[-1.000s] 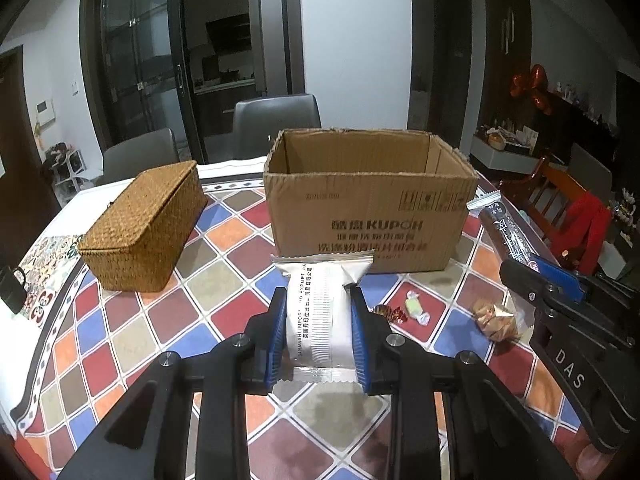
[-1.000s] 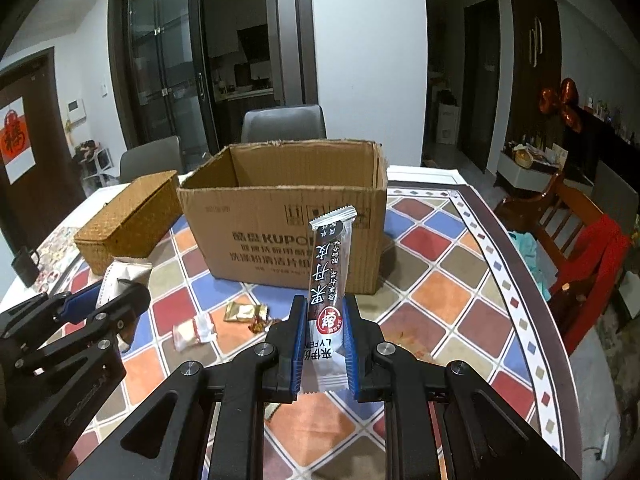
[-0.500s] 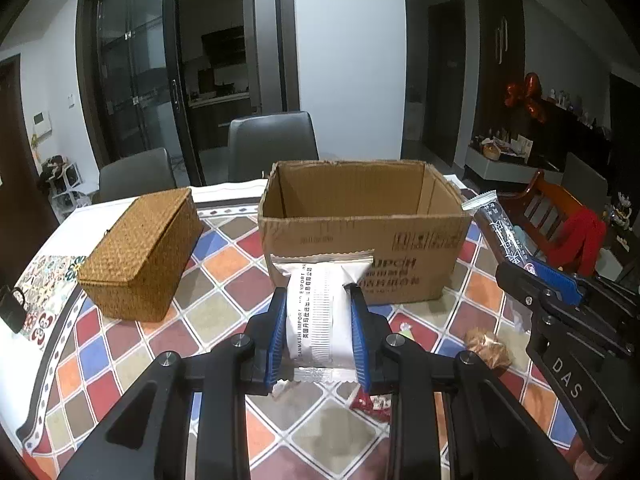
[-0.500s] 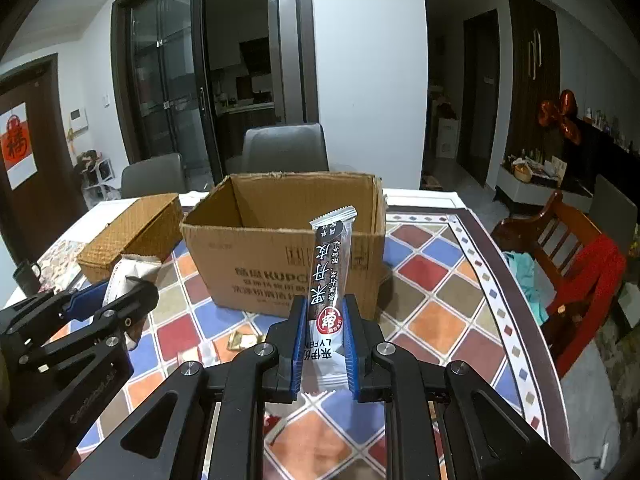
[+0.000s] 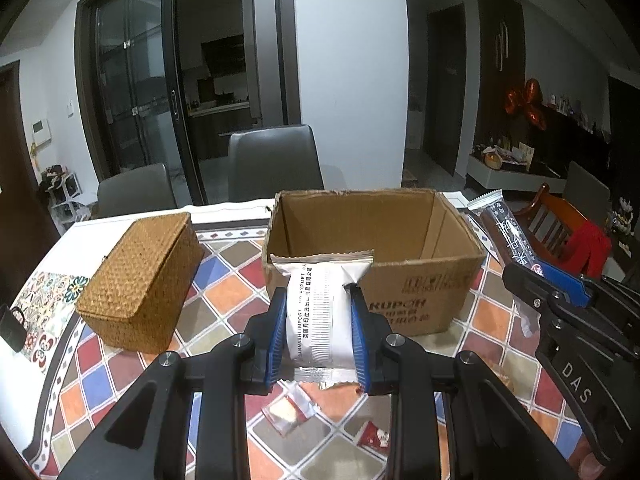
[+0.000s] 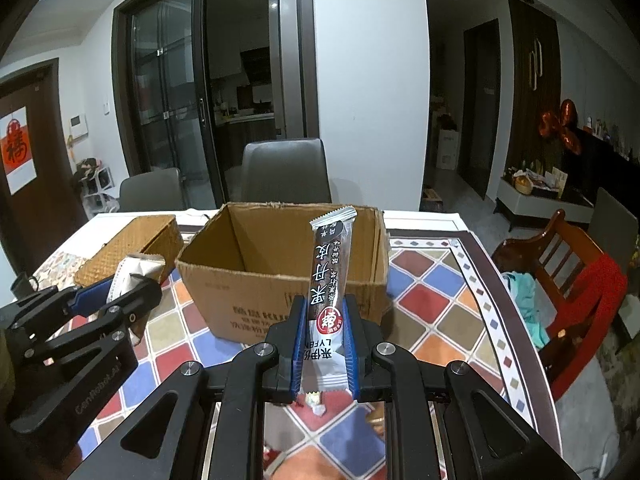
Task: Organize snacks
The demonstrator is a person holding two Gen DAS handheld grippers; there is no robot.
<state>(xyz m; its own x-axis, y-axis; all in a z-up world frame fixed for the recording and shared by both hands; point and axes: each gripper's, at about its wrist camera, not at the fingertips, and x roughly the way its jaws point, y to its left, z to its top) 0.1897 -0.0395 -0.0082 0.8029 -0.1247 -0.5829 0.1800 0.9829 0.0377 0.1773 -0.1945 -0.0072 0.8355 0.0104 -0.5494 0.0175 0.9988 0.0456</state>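
Both your grippers have risen since a second ago, so the cardboard box now shows its inside. Your left gripper is clenched on one white snack packet; your right gripper grips one dark snack bar. Two small wrapped candies lie on the table below.

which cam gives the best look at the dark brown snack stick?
Right wrist. The dark brown snack stick stands centred between the right gripper pads, its print readable from bottom seal to top. In the left wrist view it sits at the right edge, angled, lower end hidden by the gripper.
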